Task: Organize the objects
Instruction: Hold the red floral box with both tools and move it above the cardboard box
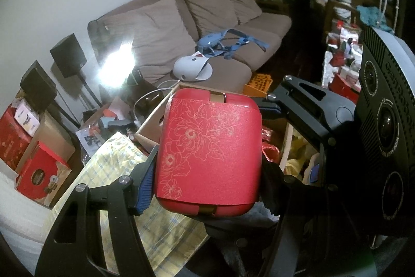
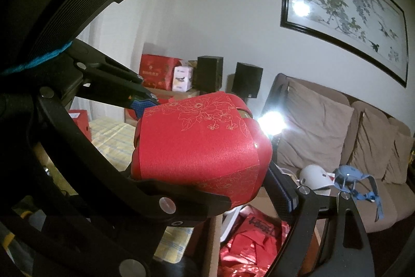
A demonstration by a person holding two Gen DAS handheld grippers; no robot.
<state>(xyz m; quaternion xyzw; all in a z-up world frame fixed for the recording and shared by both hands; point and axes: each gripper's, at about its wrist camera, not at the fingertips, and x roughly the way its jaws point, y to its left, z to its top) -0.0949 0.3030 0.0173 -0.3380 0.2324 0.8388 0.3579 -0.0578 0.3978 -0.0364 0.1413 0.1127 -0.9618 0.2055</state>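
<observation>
Between both hand-held grippers (image 1: 207, 160): red box (image 1: 210, 149).

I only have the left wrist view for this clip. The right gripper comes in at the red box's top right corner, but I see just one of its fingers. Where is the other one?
Observer: In the right wrist view the red box sits between both fingers of the right gripper. One finger lies along its lower edge, and the other, blue-edged pad is against the opposite side.
Operator: Is the gold flower print only on the face I see?
Observer: No. More gold flowers show on the lower face, near that first finger.
Operator: The framed picture is cut off at my top edge. What is in it?
Observer: The framed picture shows leafy ink branches with a few small birds.
</observation>
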